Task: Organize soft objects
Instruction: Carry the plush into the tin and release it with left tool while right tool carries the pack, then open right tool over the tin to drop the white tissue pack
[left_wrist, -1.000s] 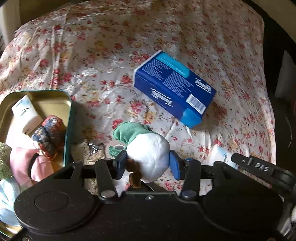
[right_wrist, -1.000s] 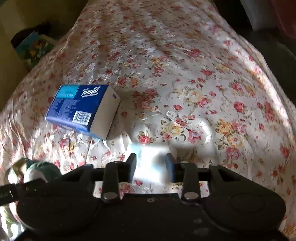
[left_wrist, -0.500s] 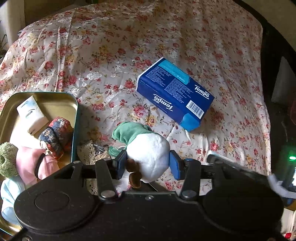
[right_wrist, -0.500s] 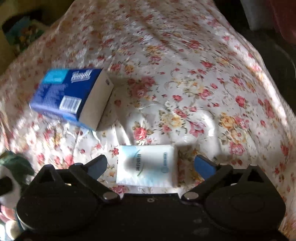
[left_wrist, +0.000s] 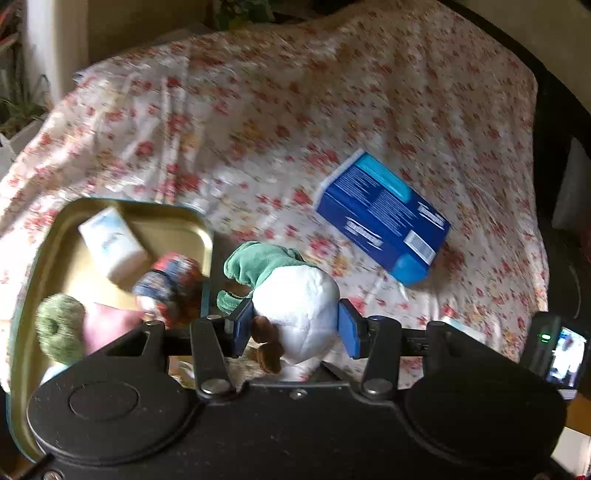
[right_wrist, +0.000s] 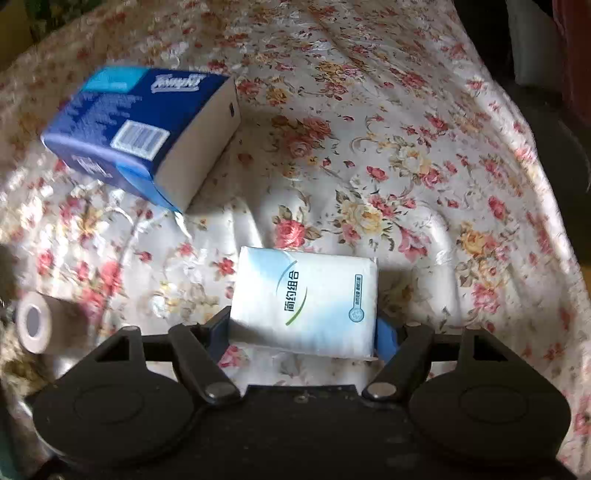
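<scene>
My left gripper (left_wrist: 295, 326) is shut on a white plush toy (left_wrist: 297, 302) with a green cap and brown feet, held just right of a gold tin tray (left_wrist: 177, 221). The tray holds a white tissue pack (left_wrist: 110, 243), a patterned fabric roll (left_wrist: 170, 284), a green ring and a pink item. My right gripper (right_wrist: 303, 334) has its jaws around a white and light blue tissue pack (right_wrist: 306, 299) that lies on the floral cloth; the pads touch both of its sides. A blue Tempo tissue box (right_wrist: 144, 129) lies behind it; it also shows in the left wrist view (left_wrist: 384, 218).
A floral cloth (right_wrist: 406, 166) covers the surface. A small paper roll (right_wrist: 35, 325) lies at the left in the right wrist view. A device with a lit screen (left_wrist: 557, 354) sits at the right edge in the left wrist view. Dark furniture borders the right side.
My right gripper opened wide, then closed in on the white tissue pack. My left gripper rose and drew back with the plush toy, so more of the tray shows.
</scene>
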